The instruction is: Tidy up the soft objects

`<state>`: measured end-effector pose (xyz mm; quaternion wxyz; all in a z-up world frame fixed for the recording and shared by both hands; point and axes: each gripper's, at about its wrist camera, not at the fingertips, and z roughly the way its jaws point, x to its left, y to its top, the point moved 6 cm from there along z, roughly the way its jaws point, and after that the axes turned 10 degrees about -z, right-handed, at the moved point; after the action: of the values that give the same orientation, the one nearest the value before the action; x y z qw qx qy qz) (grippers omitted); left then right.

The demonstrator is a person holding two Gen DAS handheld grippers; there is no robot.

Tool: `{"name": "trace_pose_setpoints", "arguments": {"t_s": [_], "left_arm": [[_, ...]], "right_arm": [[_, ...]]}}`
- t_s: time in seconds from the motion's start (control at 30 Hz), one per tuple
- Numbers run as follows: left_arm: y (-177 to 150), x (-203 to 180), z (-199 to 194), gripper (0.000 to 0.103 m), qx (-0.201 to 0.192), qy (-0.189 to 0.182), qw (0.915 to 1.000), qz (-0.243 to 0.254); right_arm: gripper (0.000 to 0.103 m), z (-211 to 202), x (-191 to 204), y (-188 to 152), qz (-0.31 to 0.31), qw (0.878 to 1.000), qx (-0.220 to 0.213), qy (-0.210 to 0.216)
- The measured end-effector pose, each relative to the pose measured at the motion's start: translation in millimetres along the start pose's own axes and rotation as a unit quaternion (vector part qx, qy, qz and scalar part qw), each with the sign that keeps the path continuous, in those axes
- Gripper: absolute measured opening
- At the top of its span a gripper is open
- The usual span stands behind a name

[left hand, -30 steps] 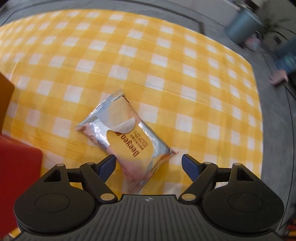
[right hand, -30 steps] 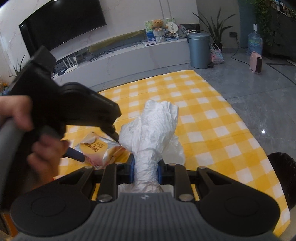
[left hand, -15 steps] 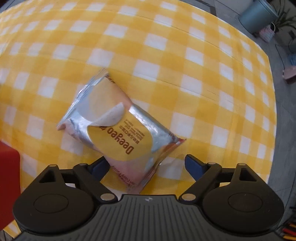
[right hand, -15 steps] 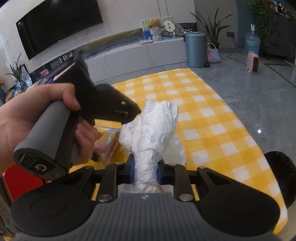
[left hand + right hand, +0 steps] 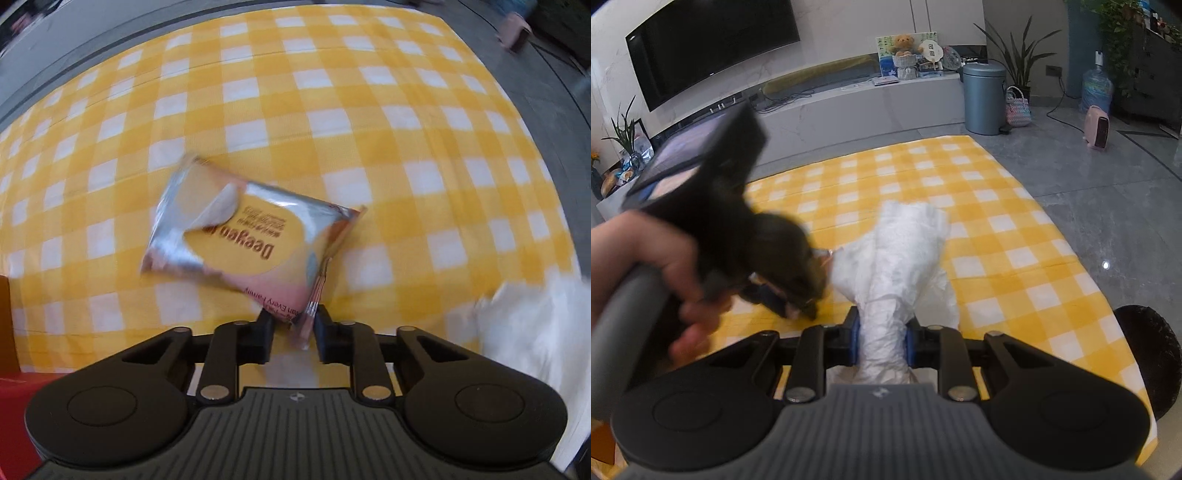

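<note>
Bright even daylight, fisheye bending at edges, motion blur on wipes pack (image 5: 248, 236) and left tool (image 5: 798, 302).

Our right gripper (image 5: 881, 341) is clamped on a crumpled white bag (image 5: 897, 266), which stands up over the yellow checked cloth (image 5: 1008, 243). To its left our hand (image 5: 646, 254) grips the blurred left gripper (image 5: 798, 310), tips down at the cloth.

A home living room: a large television (image 5: 713, 48) hangs on the wall at upper left, above a long low cabinet (image 5: 868, 99). Houseplants (image 5: 1015, 62), a teddy bear (image 5: 903, 42), a bin (image 5: 984, 98) and a checked cloth (image 5: 997, 236) fill the grey tiled floor (image 5: 1108, 206).
</note>
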<state>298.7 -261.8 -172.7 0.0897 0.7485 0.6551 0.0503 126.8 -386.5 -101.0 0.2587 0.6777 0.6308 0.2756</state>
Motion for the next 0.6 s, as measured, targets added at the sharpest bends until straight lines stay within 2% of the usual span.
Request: {"name": "trace_pose_setpoints", "arguments": {"t_s": [0.13,0.23,0.27,0.3,0.4,0.53,0.6], "left_arm": [[-28.6,1.0,-5.4,0.016,-0.008,0.001,0.9973,0.073],[-56.0,6.1,-12.3,0.004,-0.001,-0.003,0.9934,0.115],[-62.2,14.7,-23.6,0.003,-0.006,-0.003,0.9912,0.132],[-71.9,15.0,-24.1,0.003,0.004,0.002,0.9880,0.154],[-97.2,15.8,-29.0,0.002,0.001,0.009,0.9789,0.204],[-109.3,20.3,-36.1,0.004,-0.004,-0.001,0.9773,0.212],[-106.0,23.1,-44.2,0.011,-0.015,-0.015,0.9798,0.199]], "right_arm": [[0.022,1.2,1.3,0.2,-0.003,1.000,0.002,0.001],[0.021,2.8,0.9,-0.1,-0.004,1.000,0.005,-0.001],[0.021,3.3,0.9,-0.2,-0.004,1.000,0.006,-0.002],[0.021,3.6,0.9,-0.3,-0.005,1.000,0.007,-0.002],[0.021,4.3,1.9,-0.8,-0.007,1.000,0.010,-0.004],[0.021,6.0,2.9,-1.2,-0.010,1.000,0.012,-0.006],[0.021,6.4,3.8,-1.6,-0.012,1.000,0.013,-0.006]]}}
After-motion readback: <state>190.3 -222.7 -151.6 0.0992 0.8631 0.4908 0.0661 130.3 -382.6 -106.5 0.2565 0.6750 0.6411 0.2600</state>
